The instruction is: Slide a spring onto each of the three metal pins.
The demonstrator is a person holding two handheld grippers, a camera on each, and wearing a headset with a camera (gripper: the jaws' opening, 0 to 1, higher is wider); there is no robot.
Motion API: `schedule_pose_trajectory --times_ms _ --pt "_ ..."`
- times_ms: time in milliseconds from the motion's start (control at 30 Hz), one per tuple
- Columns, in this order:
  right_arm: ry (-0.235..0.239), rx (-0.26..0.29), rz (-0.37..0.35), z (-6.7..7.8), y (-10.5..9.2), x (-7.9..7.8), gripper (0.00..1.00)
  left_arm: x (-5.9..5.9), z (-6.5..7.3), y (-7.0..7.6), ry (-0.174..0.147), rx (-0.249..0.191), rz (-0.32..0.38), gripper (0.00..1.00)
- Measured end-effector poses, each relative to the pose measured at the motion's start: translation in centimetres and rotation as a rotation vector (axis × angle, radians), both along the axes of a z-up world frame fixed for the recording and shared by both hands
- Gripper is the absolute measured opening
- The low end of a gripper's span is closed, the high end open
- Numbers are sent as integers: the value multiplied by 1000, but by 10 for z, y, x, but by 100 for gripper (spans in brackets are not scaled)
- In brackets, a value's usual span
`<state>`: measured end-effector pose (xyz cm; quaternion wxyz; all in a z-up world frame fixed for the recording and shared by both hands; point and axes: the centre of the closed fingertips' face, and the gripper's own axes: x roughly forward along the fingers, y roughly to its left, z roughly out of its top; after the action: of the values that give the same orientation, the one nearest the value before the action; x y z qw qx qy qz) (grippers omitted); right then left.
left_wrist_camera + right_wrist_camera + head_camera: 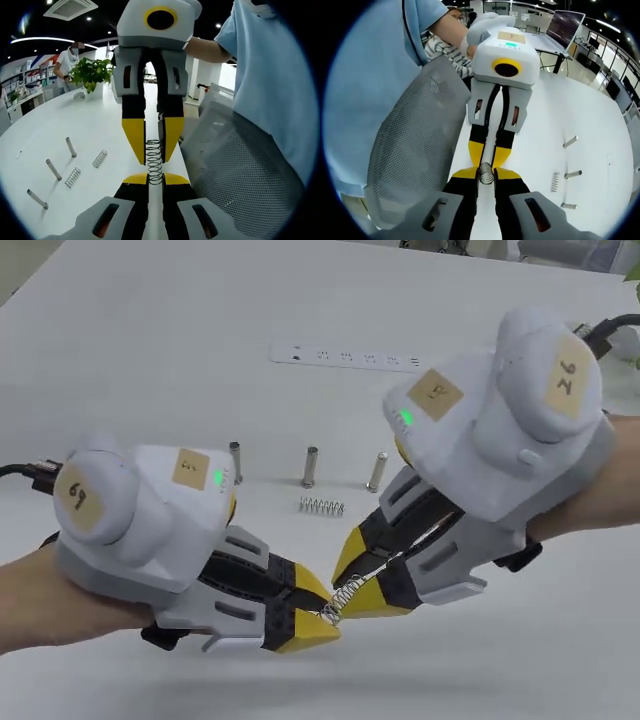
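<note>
**One spring held between both grippers, on the near side of the pin row**

The left gripper (155,179) has its yellow-tipped jaws drawn narrow on one end of a thin, bright wire coil spring (154,161). The right gripper (485,174) pinches the other end the same way, its jaws nearly together. The spring's long axis runs from one set of tips to the other. In the left gripper view it points straight ahead along the jaws. In the right gripper view it shows almost end-on, as a round open ring of wire. In the head view it slants up from the left gripper's tip to the right gripper's, above the table and on the person's side of the middle pin (310,467).

Both grippers have black fingers and smooth white moulded shells.

The middle pin is a short, smooth grey metal cylinder standing upright on the matte white table (150,360). Another pin (236,462) stands on one side of it and a third pin (377,471) on the other, all in one row. A loose spring (321,506) lies flat just in front of the middle pin, its axis along the row. The left gripper view shows a second loose spring (73,177) lying near the same pin. Beyond the middle pin, a long white plastic power strip (345,356) lies roughly parallel to the row.
</note>
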<state>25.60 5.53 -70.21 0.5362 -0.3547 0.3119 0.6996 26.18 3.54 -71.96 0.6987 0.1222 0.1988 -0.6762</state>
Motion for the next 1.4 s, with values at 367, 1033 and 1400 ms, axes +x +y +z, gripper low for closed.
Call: schedule_pose_trajectory --times_ms 367,1033,1400 --pt "-1 -21 13 -5 -3 0 9 0 1 -4 1 -1 -5 1" --pt "-6 -20 -10 -6 -4 1 7 2 2 -4 -1 -11 4 2" --pt "-5 -17 -15 -8 -4 2 7 1 1 -3 -5 -16 9 2"
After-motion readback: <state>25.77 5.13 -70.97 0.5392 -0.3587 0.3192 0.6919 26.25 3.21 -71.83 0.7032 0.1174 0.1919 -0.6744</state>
